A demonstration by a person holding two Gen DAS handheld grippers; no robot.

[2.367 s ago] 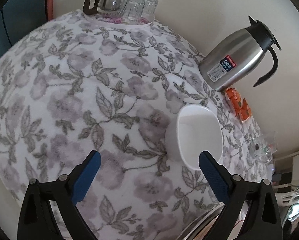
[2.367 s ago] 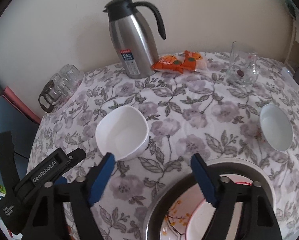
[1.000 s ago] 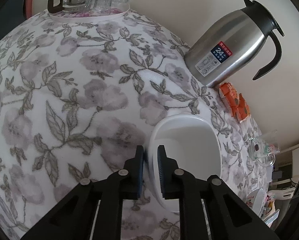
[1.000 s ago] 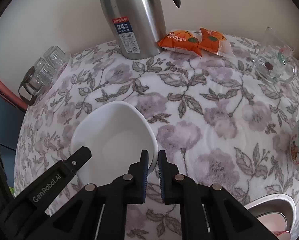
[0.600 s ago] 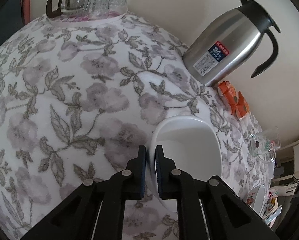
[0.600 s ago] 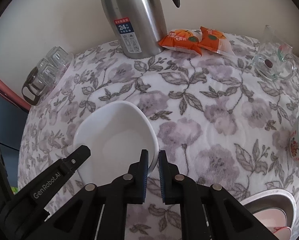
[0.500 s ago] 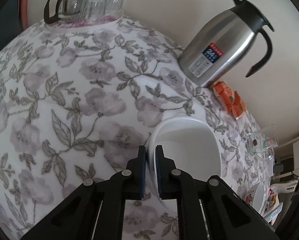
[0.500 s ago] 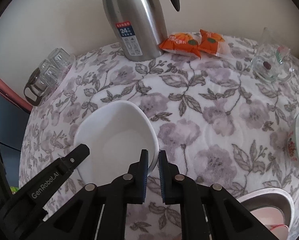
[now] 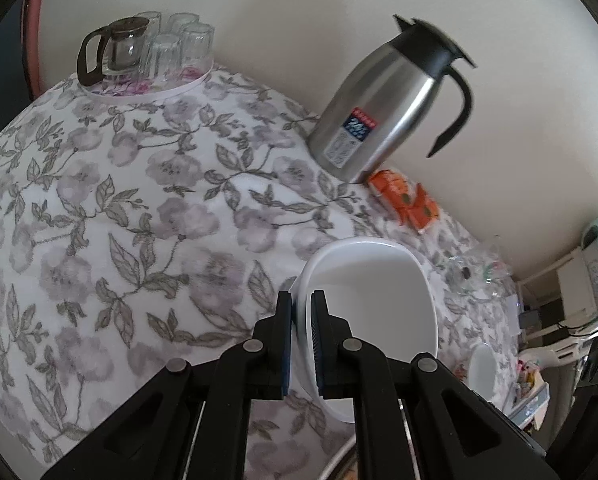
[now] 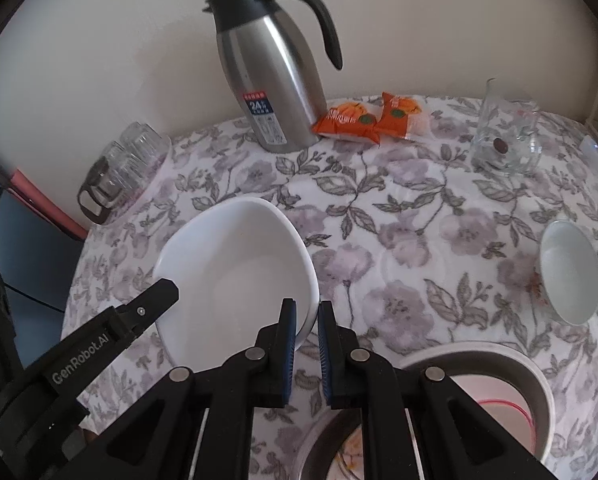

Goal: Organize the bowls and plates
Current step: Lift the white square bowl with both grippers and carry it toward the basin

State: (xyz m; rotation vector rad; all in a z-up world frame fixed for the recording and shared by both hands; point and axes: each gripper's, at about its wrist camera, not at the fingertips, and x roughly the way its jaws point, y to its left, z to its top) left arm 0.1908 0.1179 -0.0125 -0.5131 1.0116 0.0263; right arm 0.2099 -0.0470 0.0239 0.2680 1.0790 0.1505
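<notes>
Both the left tool (image 9: 303, 300) and right tool (image 10: 307, 310) pinch opposite rims of one smooth, rounded-square white bowl (image 10: 235, 272), seemingly lifted off the floral-clothed surface (image 10: 399, 216).

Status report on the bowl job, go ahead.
Left gripper and right gripper both shut on opposite rims of the white square bowl. Small round bowl waits on the tablecloth. Metal basin close below right gripper.
</notes>
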